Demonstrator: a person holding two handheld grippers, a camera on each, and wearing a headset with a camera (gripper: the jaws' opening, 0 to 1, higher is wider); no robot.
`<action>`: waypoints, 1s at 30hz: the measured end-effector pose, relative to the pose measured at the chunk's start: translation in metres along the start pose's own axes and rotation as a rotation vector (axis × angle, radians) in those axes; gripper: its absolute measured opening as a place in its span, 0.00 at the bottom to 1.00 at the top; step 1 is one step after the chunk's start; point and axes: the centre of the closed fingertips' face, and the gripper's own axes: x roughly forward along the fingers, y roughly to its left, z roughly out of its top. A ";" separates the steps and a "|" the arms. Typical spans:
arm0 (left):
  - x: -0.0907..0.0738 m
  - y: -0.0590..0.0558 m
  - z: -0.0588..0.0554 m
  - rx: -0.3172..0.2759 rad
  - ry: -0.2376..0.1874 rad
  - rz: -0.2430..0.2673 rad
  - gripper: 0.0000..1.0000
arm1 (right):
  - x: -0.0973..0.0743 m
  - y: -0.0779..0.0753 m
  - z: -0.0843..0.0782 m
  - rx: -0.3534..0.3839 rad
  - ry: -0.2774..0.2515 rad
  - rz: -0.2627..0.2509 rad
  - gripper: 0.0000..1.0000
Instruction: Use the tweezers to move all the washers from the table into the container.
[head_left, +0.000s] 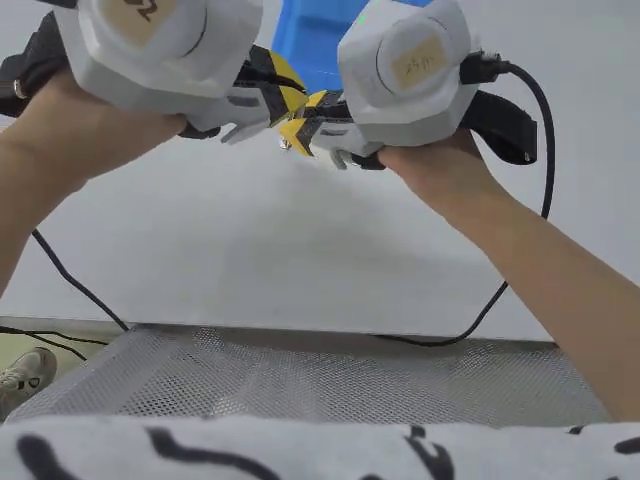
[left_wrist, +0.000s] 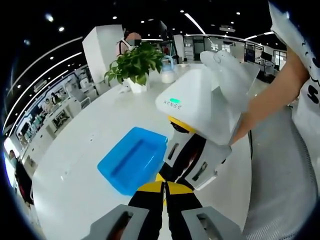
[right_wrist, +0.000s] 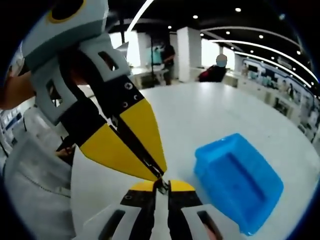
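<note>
Above the white table (head_left: 300, 250), the left hand-held gripper (head_left: 290, 98) and the right hand-held gripper (head_left: 298, 130) meet tip to tip, each with jaws pressed together. A small metal piece (right_wrist: 161, 185) shows where they touch; which one holds it is unclear. The blue container (head_left: 312, 45) sits on the table beyond them.

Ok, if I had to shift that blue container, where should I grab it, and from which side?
Probably the rim of one wall of the blue container, pinched from above, one jaw inside and one outside. It sits flat on the white table, open top up, and its body looks too wide for the jaws to span.
</note>
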 end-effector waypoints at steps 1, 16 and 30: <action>-0.001 -0.002 0.001 0.003 -0.004 0.002 0.00 | -0.003 0.001 -0.001 -0.013 0.001 -0.006 0.05; -0.027 0.001 0.045 0.051 -0.112 0.062 0.00 | -0.037 -0.013 0.031 -0.197 -0.031 -0.074 0.04; -0.030 0.032 0.067 0.087 -0.173 0.148 0.00 | -0.037 -0.049 0.059 -0.226 -0.078 -0.176 0.04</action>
